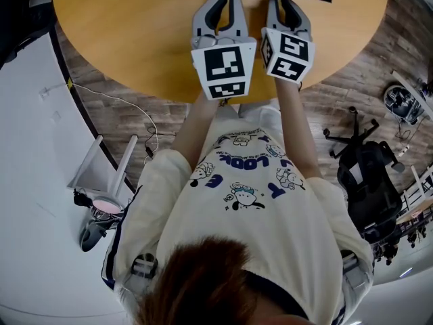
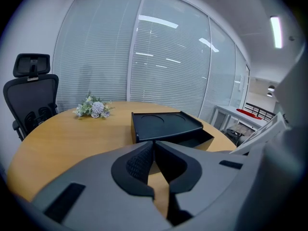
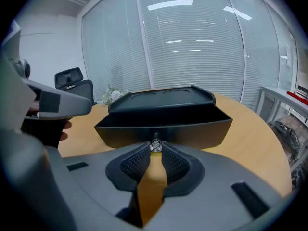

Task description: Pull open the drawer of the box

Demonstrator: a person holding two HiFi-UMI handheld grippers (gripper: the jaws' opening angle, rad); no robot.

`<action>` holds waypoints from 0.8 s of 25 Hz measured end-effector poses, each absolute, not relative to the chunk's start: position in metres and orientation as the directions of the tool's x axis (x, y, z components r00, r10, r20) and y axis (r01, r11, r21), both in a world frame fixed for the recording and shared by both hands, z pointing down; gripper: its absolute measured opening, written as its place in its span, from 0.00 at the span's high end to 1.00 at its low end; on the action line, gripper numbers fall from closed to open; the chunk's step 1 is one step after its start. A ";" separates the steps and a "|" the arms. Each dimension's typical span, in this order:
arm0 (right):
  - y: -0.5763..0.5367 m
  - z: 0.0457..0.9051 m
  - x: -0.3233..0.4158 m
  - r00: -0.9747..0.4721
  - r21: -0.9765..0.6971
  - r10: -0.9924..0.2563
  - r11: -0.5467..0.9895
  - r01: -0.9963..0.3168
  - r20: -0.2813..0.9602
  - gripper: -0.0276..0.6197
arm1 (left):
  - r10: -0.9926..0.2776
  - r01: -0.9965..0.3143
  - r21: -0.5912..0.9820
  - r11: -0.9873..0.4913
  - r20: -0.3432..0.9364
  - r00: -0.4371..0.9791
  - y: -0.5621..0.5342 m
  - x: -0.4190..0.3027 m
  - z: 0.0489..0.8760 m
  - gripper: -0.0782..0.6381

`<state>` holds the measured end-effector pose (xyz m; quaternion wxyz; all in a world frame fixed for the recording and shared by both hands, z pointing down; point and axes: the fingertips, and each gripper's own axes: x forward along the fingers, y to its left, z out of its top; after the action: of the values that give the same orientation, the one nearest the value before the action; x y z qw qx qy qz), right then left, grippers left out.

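A round table of pale orange-brown wood (image 1: 135, 39) stood on a floor of grey-brown wooden planks (image 1: 101, 117). Beyond it ran a wall of tall glass panels with white slatted blinds (image 2: 101, 57), ceiling lights mirrored in the glass. A black high-backed mesh office chair (image 2: 31, 100) stood just beside the table's edge, and a small bunch of pale flowers (image 2: 94, 108) lay on the tabletop near it. A long white strip light (image 2: 275, 31) glowed on the ceiling. A second black swivel chair (image 1: 369, 178) stood on the planks, apart from the table.
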<state>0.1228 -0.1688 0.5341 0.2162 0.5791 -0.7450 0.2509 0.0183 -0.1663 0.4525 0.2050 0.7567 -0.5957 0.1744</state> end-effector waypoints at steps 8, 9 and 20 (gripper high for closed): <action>-0.151 0.536 0.127 -0.225 -0.122 -0.750 0.191 -0.974 0.622 0.82 | -0.824 -0.966 0.114 -0.232 0.505 0.258 -0.154 0.025 0.453 0.85; -0.149 0.535 0.128 -0.221 -0.120 -0.751 0.188 -0.975 0.622 0.82 | -0.823 -0.965 0.115 -0.236 0.504 0.261 -0.153 0.026 0.452 0.85; -0.131 0.537 0.126 -0.207 -0.130 -0.738 0.161 -0.978 0.642 0.82 | -0.819 -0.956 0.123 -0.267 0.494 0.292 -0.145 0.027 0.447 0.85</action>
<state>0.1259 -0.1306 0.5367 0.2229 0.5891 -0.7286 0.2693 0.0272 -0.1451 0.4474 0.2028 0.7779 -0.5704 0.1688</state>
